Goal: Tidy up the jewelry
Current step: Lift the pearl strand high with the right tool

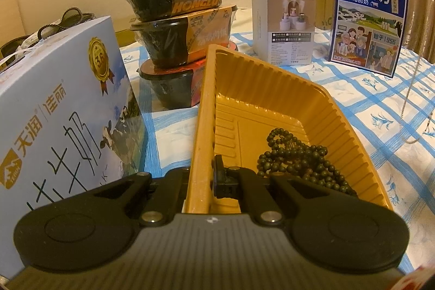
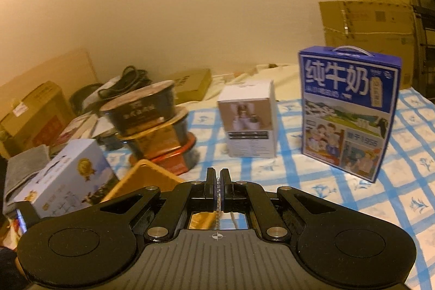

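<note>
In the left wrist view a gold plastic tray point(image 1: 272, 89) lies on the checked cloth, with a heap of dark green beads point(image 1: 301, 162) in its near right corner. My left gripper point(image 1: 202, 175) is shut on the tray's near left wall, one finger inside and one outside. A thin silver chain point(image 1: 407, 91) hangs in the air at the right edge of that view. In the right wrist view my right gripper point(image 2: 217, 184) is shut on the silver chain point(image 2: 217, 216), which dangles below the fingers. The tray's corner point(image 2: 141, 175) shows to the lower left of that gripper.
Stacked black food bowls point(image 1: 174, 10) stand behind the tray. A pale blue milk box point(image 1: 62, 105) sits close on the left. A white box point(image 1: 282, 26) and a blue milk carton point(image 1: 367, 21) stand at the back right. Cardboard boxes point(image 2: 369, 29) line the far edge.
</note>
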`<state>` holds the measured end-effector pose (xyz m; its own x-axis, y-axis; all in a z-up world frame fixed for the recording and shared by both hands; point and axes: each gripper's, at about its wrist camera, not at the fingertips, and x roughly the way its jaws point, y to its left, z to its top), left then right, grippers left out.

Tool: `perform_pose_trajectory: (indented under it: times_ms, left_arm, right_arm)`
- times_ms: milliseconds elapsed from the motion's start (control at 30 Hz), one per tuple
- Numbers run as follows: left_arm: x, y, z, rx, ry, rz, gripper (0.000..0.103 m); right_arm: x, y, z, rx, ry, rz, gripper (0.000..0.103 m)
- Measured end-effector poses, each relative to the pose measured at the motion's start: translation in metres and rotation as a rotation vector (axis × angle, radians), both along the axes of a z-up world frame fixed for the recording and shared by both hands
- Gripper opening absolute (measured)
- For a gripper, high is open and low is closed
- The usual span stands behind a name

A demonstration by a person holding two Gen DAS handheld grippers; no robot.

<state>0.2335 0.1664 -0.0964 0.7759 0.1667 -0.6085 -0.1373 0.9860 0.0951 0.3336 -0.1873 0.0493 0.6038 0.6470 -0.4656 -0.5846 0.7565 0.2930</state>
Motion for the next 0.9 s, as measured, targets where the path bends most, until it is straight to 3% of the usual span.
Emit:
perform_pose_trajectory:
  times_ms: [567,900]
  left_arm:
    - [0.0,0.0,0.0,-0.002,0.0,0.002,0.003]
    - [0.002,-0.001,0.001,-0.004,0.0,0.002,0.003]
  right_arm:
    - [-0.016,0.048,0.013,0.04,-0.003,0.144,0.002]
    - [-0.02,0.11,0.023,0.106,-0.029,0.267,0.002]
